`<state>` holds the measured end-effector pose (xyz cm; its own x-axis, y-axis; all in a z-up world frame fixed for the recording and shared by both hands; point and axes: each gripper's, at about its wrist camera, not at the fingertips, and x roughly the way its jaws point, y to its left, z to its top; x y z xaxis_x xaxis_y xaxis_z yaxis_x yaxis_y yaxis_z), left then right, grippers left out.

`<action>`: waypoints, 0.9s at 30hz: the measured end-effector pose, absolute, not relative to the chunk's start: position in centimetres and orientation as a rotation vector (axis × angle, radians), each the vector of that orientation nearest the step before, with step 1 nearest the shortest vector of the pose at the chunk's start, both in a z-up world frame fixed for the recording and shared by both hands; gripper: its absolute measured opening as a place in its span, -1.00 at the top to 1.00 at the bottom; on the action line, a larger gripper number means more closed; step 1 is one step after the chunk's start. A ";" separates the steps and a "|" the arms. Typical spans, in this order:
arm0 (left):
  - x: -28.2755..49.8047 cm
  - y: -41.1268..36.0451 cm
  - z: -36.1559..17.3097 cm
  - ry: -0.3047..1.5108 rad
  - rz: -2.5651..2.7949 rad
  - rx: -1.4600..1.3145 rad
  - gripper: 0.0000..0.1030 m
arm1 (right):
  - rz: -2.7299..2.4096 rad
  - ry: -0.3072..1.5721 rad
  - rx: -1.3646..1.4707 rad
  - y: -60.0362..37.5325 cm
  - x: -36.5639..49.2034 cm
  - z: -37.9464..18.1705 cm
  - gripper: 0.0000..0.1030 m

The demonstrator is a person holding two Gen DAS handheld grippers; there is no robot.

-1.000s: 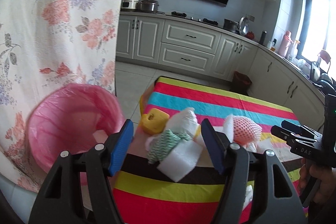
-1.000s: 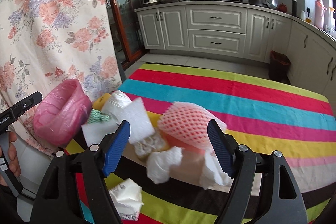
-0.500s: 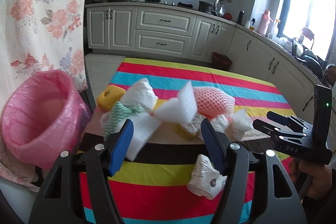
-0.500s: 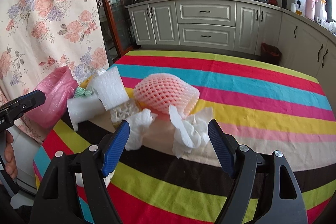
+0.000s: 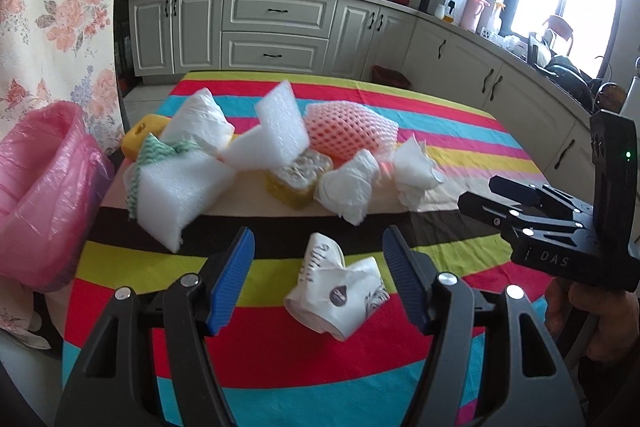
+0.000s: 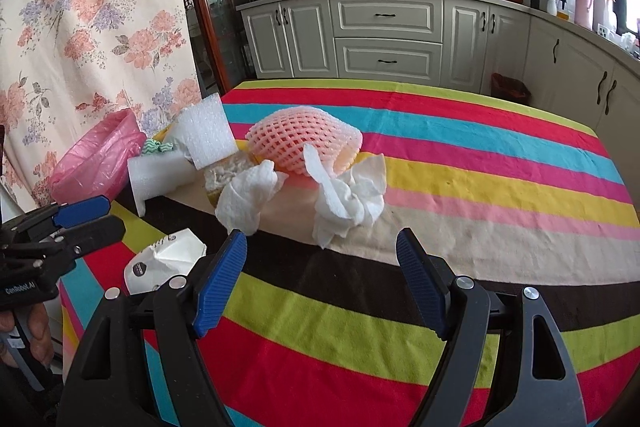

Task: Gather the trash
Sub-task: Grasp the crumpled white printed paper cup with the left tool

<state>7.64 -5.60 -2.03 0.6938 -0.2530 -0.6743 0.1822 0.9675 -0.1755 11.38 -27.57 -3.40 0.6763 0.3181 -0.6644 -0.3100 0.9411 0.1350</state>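
Note:
Trash lies on the striped tablecloth [image 5: 460, 131]: a crushed paper cup [image 5: 338, 293], white foam blocks [image 5: 180, 191], a pink foam fruit net [image 5: 352, 131], crumpled tissues [image 5: 350, 187], a yellow sponge [image 5: 296, 183] and a green-striped cloth [image 5: 154, 151]. My left gripper [image 5: 318, 281] is open and empty, its fingers either side of the paper cup. My right gripper [image 6: 322, 287] is open and empty over the cloth, short of the tissues [image 6: 348, 199]. The cup also shows in the right wrist view [image 6: 164, 261]. A pink-lined bin [image 5: 44, 195] stands left of the table.
A floral curtain [image 5: 52, 7] hangs behind the bin. Kitchen cabinets [image 5: 276, 31] and a counter run along the back and right. A small red bin [image 6: 510, 87] stands on the floor beyond the table.
Both grippers have pulled back toward the table's near edge and swung right. The paper cup now lies between my left fingers. The bin has slid to the left edge of view.

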 end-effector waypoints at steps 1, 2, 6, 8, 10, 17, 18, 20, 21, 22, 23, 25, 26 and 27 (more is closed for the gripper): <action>7.6 -5.9 -2.4 0.775 -0.249 -0.097 -0.25 | 0.352 0.750 0.014 -27.8 11.2 -3.5 -0.42; 7.6 -6.0 -2.7 0.781 -0.253 -0.095 -0.27 | 0.350 0.753 0.015 -28.0 11.1 -3.7 -0.42; 7.6 -7.0 -3.8 0.810 -0.275 -0.082 -0.32 | 0.345 0.761 0.021 -28.6 10.8 -4.1 -0.42; 7.7 -7.4 -4.3 0.823 -0.281 -0.074 -0.33 | 0.342 0.761 0.024 -28.9 10.7 -4.2 -0.42; 7.7 -7.7 -4.8 0.838 -0.286 -0.064 -0.38 | 0.339 0.761 0.029 -29.1 10.8 -4.2 -0.42; 8.3 -8.6 -6.6 0.896 -0.291 -0.029 -0.49 | 0.341 0.769 0.041 -29.5 11.4 -4.6 -0.42; 8.4 -8.6 -6.7 0.901 -0.290 -0.025 -0.49 | 0.343 0.771 0.042 -29.5 11.5 -4.7 -0.42; 8.7 -8.6 -7.0 0.911 -0.288 -0.016 -0.45 | 0.346 0.774 0.044 -29.4 11.8 -4.8 -0.43; 8.9 -8.6 -7.1 0.915 -0.288 -0.016 -0.41 | 0.348 0.777 0.045 -29.4 11.9 -4.9 -0.44; 9.1 -8.7 -7.2 0.920 -0.289 -0.015 -0.34 | 0.348 0.778 0.045 -29.3 12.1 -4.9 -0.44; 9.2 -8.7 -7.2 0.920 -0.290 -0.014 -0.32 | 0.350 0.780 0.045 -29.2 12.2 -4.9 -0.44; 9.5 -8.6 -7.3 0.920 -0.291 -0.011 -0.28 | 0.352 0.782 0.046 -29.2 12.5 -5.0 -0.44; 9.7 -8.7 -7.3 0.921 -0.295 -0.004 -0.22 | 0.353 0.783 0.046 -29.2 12.6 -5.0 -0.44; 9.8 -8.6 -7.2 0.922 -0.297 -0.003 -0.20 | 0.353 0.784 0.046 -29.2 12.7 -5.1 -0.45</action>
<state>9.79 -8.62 -7.22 0.5667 -0.2539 -0.7838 0.2511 0.9593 -0.1292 12.72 -29.16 -5.06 0.6522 0.3283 -0.6832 -0.2944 0.9403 0.1708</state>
